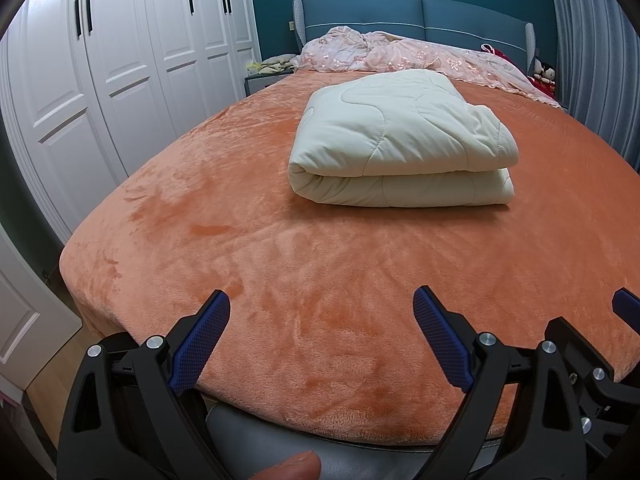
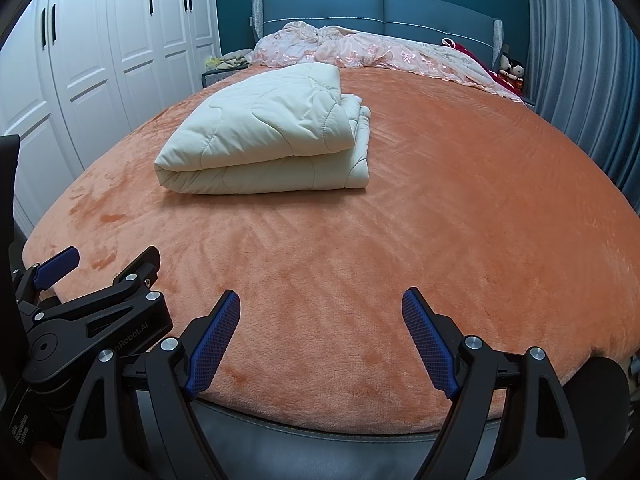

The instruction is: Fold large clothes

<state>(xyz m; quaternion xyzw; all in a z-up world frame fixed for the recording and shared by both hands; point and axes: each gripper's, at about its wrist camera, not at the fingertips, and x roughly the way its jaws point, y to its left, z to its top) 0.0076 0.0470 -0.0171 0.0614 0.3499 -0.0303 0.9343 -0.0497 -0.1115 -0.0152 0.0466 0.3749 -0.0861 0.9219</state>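
- Nearest the lens, lower centre of each view: left gripper [image 1: 322,312] and right gripper [image 2: 321,312], both released, blue pads spread wide, nothing between them, above the near edge of the bed [image 1: 360,432].
- Fingertip [image 1: 292,468], bottom edge of the left view, belongs to the person holding the tool.
- Quilt [image 1: 400,140]: cream, folded into a thick stack, lying on the orange cover [image 1: 240,240] in the middle of the frame, well apart from both grippers; in the right view it sits upper left of centre [image 2: 264,140].
- Judgement: the fold looks finished or nearly so. Any further fold calls for both grippers to take the loose layered end together, lift evenly, and lay edge on edge so the padding does not slump.
- Right view only: the open, layered end of the quilt, at mid-frame, and the left gripper's body at lower left.
- Left view only: the rounded fold along the quilt's near side, seen head-on, and a pad of the right gripper at the right edge.
- Pink bedding [image 2: 360,52] lies crumpled by the headboard at the top.
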